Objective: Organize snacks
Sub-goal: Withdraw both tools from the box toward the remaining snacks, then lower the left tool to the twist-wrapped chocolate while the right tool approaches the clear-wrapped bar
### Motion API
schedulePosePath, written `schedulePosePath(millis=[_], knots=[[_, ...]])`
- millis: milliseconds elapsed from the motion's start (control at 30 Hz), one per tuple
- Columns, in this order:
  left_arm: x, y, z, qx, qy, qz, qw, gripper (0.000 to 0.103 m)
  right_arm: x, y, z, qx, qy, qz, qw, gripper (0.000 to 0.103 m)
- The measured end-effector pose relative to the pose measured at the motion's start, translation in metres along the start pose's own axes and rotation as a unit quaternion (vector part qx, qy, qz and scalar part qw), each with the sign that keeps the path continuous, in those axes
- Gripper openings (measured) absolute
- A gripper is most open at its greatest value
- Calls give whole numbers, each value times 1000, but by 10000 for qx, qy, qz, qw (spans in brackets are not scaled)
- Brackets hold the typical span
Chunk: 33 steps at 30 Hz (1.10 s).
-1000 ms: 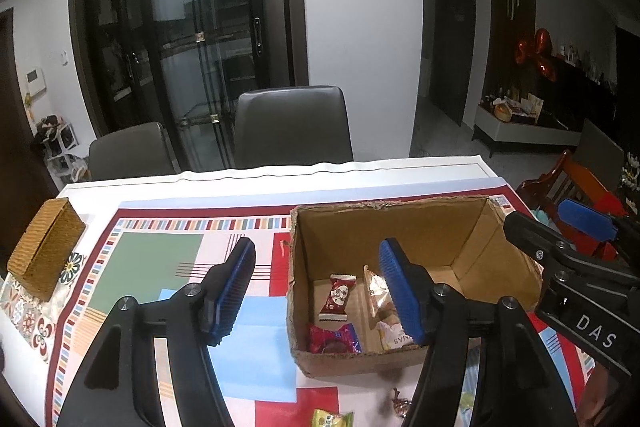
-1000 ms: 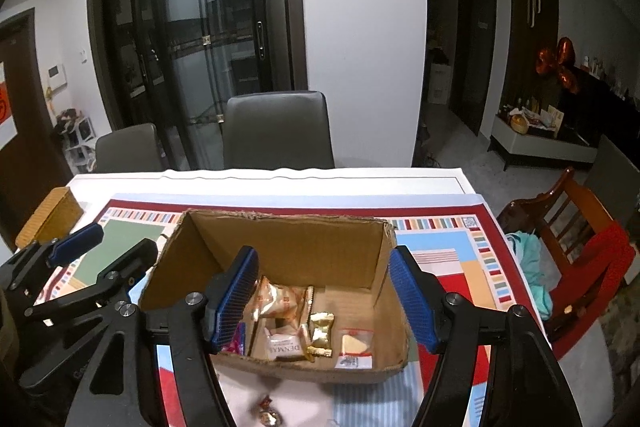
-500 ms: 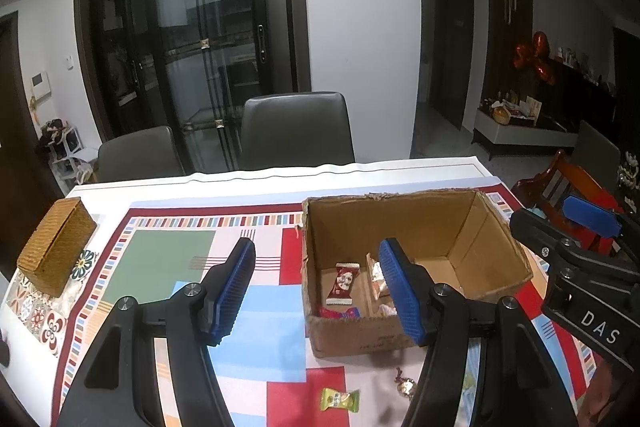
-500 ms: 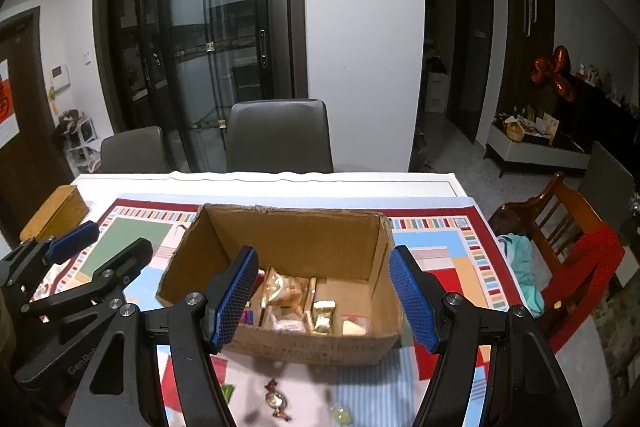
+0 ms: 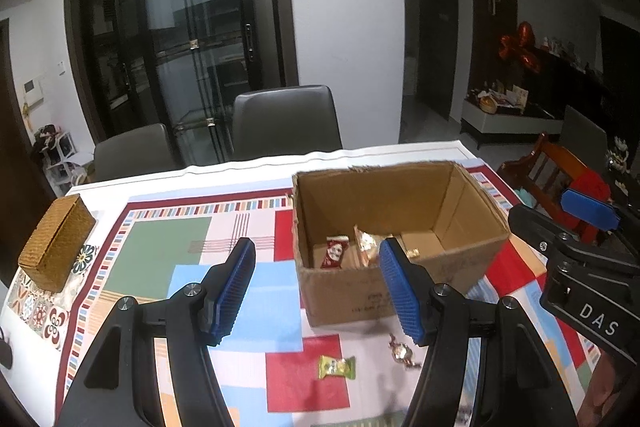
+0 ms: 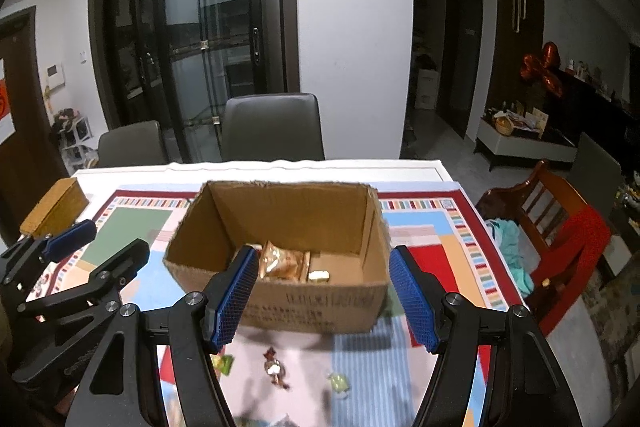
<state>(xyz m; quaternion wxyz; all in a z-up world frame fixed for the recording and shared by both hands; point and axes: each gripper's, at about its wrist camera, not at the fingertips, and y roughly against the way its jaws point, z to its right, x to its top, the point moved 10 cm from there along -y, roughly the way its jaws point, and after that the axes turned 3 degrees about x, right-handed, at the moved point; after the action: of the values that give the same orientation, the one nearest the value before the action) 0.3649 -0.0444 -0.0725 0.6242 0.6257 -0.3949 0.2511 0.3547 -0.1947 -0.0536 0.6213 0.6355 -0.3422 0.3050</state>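
**A:** Left wrist view first. What's around?

**B:** My left gripper (image 5: 316, 291) has its fingers wide apart, holding nothing. The cardboard box (image 5: 348, 291) stands open on the patterned tablecloth (image 5: 168, 251), just ahead and right of centre. My right blue pad (image 5: 400, 293) covers part of its front wall. Inside: a red wrapped snack (image 5: 335, 253) and a gold packet (image 5: 366, 245) leaning on each other. Loose on the cloth, near the box front: a green candy (image 5: 336, 367) and a twisted foil candy (image 5: 402, 351). A wicker box (image 5: 56, 243) sits well apart at the left edge. My right gripper (image 5: 576, 259) cuts in from the right.

**A:** Right gripper state?

**B:** Right gripper (image 6: 324, 293): fingers spread too, nothing held, box centred between the pads.

**A:** Anything one view has that the other lacks?

**B:** Right wrist view shows a third loose piece, a pale green candy (image 6: 338, 383), on the striped patch right of the foil candy (image 6: 274, 369); the other green candy (image 6: 224, 363) is half hidden behind my left finger. It also shows a small gold bar (image 6: 318, 275) in the box, but the box's front wall hides the red snack. Two grey chairs (image 6: 272, 127) stand behind the table in both views.
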Motion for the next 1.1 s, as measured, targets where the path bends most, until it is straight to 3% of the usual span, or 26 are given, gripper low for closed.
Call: schedulePosePath(millis=[333,600,1100], knots=[[-29,13,7,-112,-259,-185,9994,64,-39,12,-2,-69,148,-284,9995,69],[-48,13,21,-304,-520,-488,9970,64,-76,16,-3,-29,304,-890,9956,69],[-95,-11,50,-700,-1112,-1374,9818,64,-139,9,-10,54,623,-1921,9794,69]])
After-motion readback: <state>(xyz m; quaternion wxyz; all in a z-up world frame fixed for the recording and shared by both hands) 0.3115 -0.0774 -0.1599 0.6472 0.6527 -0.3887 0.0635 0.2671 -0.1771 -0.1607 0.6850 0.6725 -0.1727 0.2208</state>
